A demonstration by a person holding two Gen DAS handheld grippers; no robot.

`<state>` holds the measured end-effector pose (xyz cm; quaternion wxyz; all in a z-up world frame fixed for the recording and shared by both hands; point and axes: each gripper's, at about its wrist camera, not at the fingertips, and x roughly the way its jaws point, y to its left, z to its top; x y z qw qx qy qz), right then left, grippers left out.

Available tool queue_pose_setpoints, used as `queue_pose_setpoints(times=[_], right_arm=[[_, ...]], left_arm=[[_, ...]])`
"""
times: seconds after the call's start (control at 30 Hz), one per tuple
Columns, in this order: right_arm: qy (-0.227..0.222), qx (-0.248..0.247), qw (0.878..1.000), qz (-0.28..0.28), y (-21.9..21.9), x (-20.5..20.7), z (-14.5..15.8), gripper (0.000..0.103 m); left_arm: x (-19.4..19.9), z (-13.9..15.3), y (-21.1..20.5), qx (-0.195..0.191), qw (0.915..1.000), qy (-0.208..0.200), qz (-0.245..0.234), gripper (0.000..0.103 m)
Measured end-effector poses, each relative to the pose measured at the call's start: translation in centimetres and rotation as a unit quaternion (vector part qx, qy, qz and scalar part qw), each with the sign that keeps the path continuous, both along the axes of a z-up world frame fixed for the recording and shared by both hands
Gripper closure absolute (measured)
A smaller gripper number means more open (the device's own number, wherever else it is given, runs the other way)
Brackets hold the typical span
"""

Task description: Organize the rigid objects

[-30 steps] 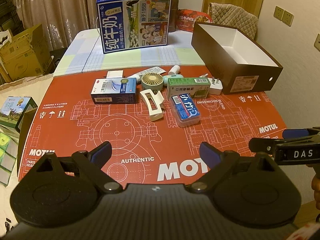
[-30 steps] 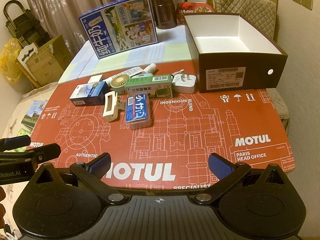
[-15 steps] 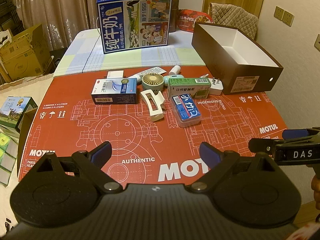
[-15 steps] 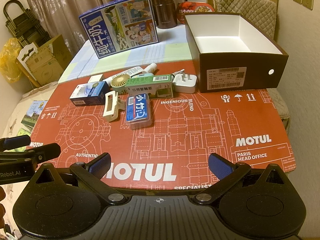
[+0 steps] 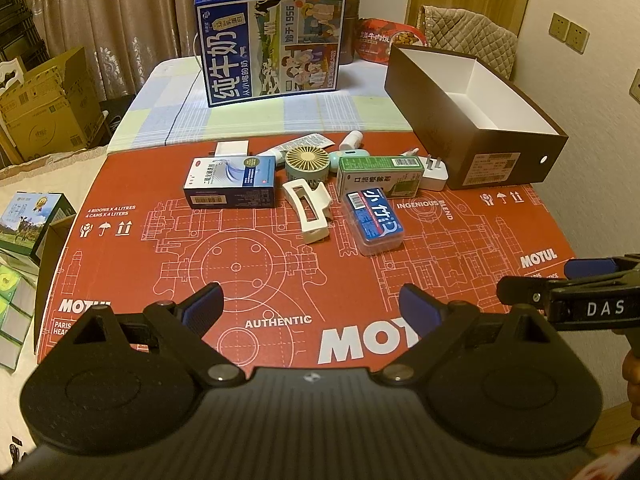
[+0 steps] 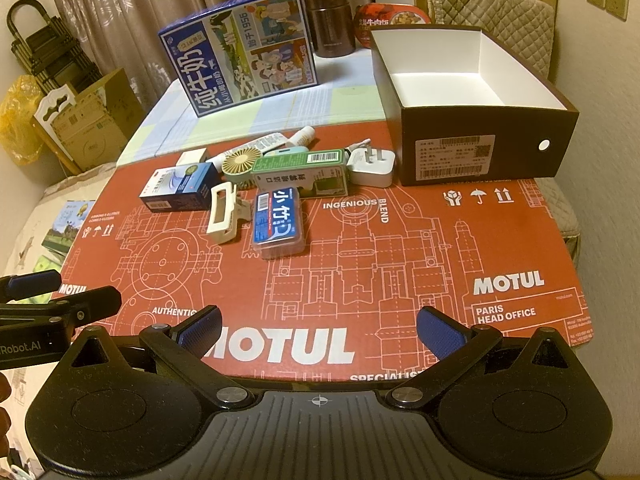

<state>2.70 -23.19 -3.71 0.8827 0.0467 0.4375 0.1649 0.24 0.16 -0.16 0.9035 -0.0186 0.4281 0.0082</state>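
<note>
Small rigid objects lie clustered on a red MOTUL cardboard sheet: a blue medicine box, a cream hair claw, a clear floss-pick case with a blue label, a green box, a small round fan, a white plug and a tube. An open, empty brown box stands at the right. My left gripper is open and empty, near the sheet's front edge. My right gripper is open and empty, also well short of the cluster.
A large blue milk carton stands at the back on a checked cloth, with a dark jar and a red food tub beside it. Cardboard boxes sit on the floor at left. A wall is at right.
</note>
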Motion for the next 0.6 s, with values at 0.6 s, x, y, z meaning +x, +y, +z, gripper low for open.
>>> queue_pose_setpoints(times=[0.6], right_arm=[[0.0, -0.001, 1.0, 0.001, 0.3, 0.34, -0.05, 0.002]], left_arm=[[0.12, -0.08, 0.27, 0.001, 1.0, -0.001, 0.002, 0.01]])
